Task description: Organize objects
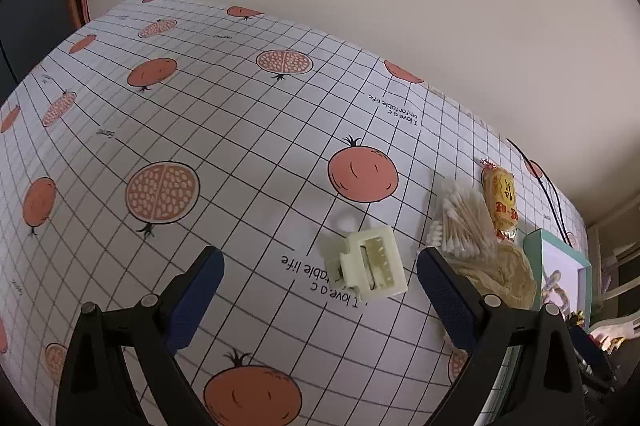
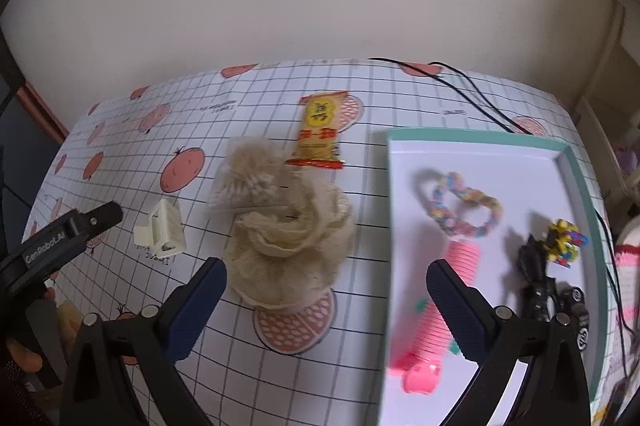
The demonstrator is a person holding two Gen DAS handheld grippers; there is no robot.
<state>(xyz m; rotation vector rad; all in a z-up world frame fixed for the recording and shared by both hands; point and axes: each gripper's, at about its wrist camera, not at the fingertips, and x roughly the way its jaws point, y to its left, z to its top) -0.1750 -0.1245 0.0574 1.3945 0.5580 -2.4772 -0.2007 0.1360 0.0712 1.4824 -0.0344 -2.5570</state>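
Boxy cream plastic hair clip [image 1: 370,268] on the gridded desk [image 1: 224,130].
It lies between the left hand-held gripper [image 1: 320,274]'s wide-spread, ribbed blue fingers; the frilly beige scrunchie [image 2: 286,246] sits nearby, ahead of the empty, wide-spread right hand-held gripper [image 2: 326,286].

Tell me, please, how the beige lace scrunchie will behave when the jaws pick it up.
The scrunchie looks soft and ruffled, so it will probably squash and droop. It seems light. Its edge touches the cotton swab bag, which might drag along.
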